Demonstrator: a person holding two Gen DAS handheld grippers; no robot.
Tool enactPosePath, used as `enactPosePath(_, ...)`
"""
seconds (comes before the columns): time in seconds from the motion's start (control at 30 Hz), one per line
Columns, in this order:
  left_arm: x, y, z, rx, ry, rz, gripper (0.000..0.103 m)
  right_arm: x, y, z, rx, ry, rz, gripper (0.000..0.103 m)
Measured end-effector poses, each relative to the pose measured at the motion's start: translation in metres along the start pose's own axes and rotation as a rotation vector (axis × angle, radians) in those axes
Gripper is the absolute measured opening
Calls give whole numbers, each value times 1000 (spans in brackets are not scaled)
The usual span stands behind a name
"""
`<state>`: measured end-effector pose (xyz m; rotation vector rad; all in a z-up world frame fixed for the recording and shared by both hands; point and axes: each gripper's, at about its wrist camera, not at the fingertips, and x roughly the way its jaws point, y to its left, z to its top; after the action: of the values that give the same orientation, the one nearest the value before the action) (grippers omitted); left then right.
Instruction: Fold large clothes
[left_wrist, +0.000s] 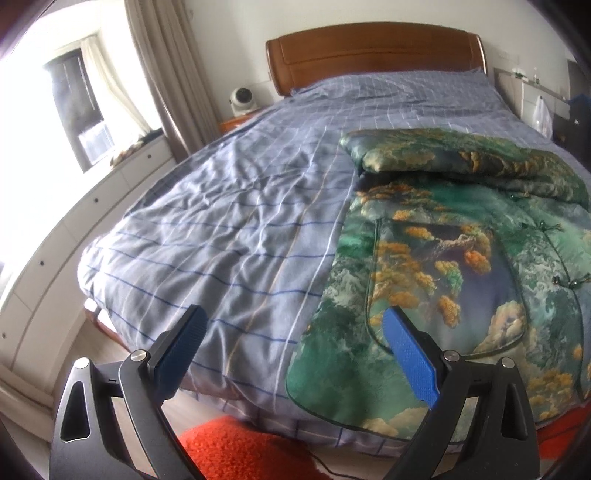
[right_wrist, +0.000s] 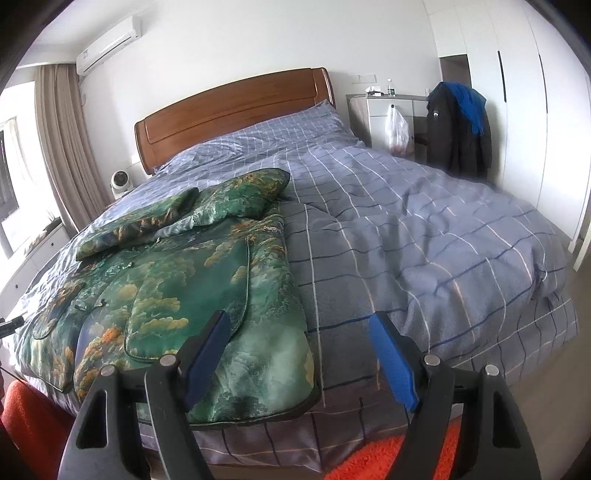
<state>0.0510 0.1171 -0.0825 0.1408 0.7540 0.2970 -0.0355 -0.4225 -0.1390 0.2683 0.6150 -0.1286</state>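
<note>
The green jacket (left_wrist: 450, 258) lies flat on the bed (left_wrist: 229, 206), filling the right of the left view, sleeves folded across its top. Left gripper (left_wrist: 291, 354) and right gripper (right_wrist: 301, 354) hover spread wide, empty. Pinch both hem corners evenly, then fold upward.

Bare duvet (left_wrist: 229, 229) lies open beside the jacket (left_wrist: 443, 266); my left claw (left_wrist: 291, 354) hangs wide above the bed edge.
</note>
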Motion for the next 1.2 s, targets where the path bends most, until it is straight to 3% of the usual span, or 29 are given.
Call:
enactPosePath(0.5,-42,-1,19,1,-136,73,99,1,3,-1,-26,3,-2,77)
enactPosePath(0.77,-59,6,38,-43,-158,20,102,0,4,-1,-24,2,2,77)
enactPosePath(0.87,-34,16,41,-58,-55,-108,103,3,-1,4,0,31,58,77)
enactPosePath(1.0,38,38,23,-125,202,-292,102,17,-15,17,59,151,178,77)
enactPosePath(1.07,64,41,10,-134,285,-350,102,25,-19,22,62,210,216,77)
enactPosePath(1.2,86,31,-9,-119,356,-454,102,54,-21,26,71,384,310,77)
